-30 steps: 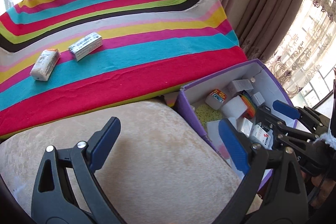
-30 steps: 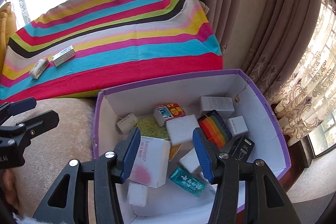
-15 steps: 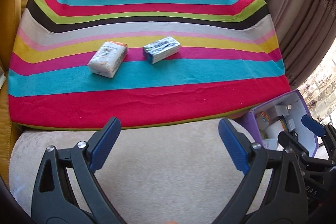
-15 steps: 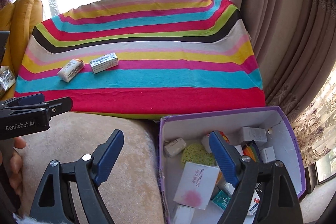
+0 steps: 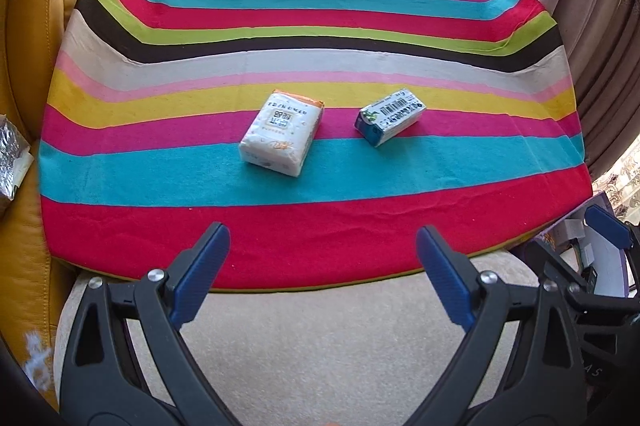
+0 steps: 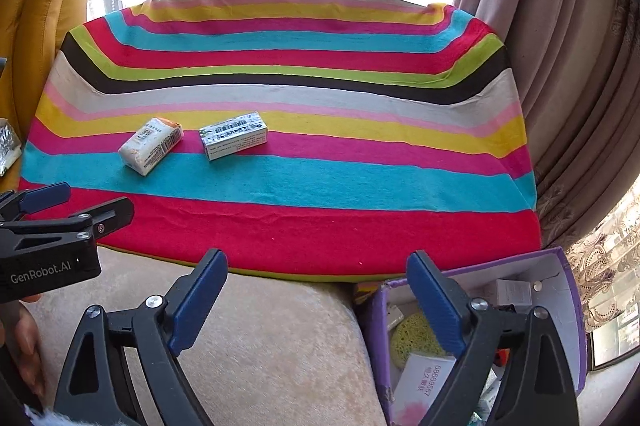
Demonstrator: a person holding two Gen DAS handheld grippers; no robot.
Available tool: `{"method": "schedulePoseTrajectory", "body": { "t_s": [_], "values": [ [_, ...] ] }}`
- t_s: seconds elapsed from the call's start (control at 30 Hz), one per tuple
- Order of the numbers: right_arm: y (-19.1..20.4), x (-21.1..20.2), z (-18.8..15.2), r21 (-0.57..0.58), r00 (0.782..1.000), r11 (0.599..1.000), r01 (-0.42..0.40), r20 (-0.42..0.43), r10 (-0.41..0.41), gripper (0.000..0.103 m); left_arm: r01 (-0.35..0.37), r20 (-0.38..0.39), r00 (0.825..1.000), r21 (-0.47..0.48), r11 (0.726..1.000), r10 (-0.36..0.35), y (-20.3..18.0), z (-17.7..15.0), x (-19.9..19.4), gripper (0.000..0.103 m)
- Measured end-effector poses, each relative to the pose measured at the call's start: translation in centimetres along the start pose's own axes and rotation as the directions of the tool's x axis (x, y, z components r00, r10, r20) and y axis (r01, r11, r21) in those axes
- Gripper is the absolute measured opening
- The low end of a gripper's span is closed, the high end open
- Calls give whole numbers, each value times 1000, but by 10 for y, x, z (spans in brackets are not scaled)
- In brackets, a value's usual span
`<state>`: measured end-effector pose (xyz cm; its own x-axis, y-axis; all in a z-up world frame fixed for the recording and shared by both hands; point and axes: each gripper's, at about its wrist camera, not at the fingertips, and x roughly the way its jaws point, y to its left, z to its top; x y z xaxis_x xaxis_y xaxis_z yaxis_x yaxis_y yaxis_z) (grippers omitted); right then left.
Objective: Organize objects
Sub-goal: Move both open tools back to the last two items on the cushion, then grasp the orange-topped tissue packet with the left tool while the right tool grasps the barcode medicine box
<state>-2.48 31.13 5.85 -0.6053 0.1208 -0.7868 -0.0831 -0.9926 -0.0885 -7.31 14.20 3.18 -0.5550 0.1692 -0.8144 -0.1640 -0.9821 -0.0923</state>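
A white tissue pack (image 5: 282,132) with an orange end and a small blue-and-white carton (image 5: 389,116) lie side by side on the striped cloth (image 5: 320,218). Both show in the right wrist view, pack (image 6: 150,145) and carton (image 6: 234,135). My left gripper (image 5: 322,274) is open and empty, held near the cloth's front edge, short of both items. My right gripper (image 6: 316,302) is open and empty, over the beige cushion beside the purple box (image 6: 570,290). The left gripper also shows in the right wrist view (image 6: 68,206).
The purple box holds several small cartons and a yellow sponge (image 6: 416,336). A beige cushion (image 5: 320,346) lies in front of the cloth. A yellow leather seat (image 5: 28,66) stands at the left, curtains (image 6: 568,66) at the right. A foil packet (image 5: 12,158) rests on the seat.
Both grippers have swung left and up, away from the purple box toward the striped cloth. The right gripper, which was over the box, has opened wider. The two items now appear nearer.
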Motion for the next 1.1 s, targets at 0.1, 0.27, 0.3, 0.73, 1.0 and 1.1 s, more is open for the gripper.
{"method": "schedulePoseTrajectory", "body": {
  "t_s": [0.1,0.27,0.3,0.73,1.0,1.1],
  "values": [
    [5,14,9,-4,999,999,-40,-31,40,92,-15,-7,1000,-1,1000,15,7,6,5,96],
    [11,35,21,14,994,995,-94,-54,94,92,-34,-16,999,2,999,34,16,15,15,95],
    [12,38,23,13,993,995,-101,-55,102,92,-36,-17,999,4,999,37,18,17,17,95],
    [29,66,38,-9,992,994,-107,-66,106,92,75,-64,995,30,997,-73,41,53,58,93],
    [33,84,58,-52,985,986,-160,-72,156,92,101,-115,989,43,994,-96,46,54,76,93],
    [39,96,70,-97,982,979,-179,-76,172,92,92,-120,989,84,992,-81,41,57,84,92]
  ]
}}
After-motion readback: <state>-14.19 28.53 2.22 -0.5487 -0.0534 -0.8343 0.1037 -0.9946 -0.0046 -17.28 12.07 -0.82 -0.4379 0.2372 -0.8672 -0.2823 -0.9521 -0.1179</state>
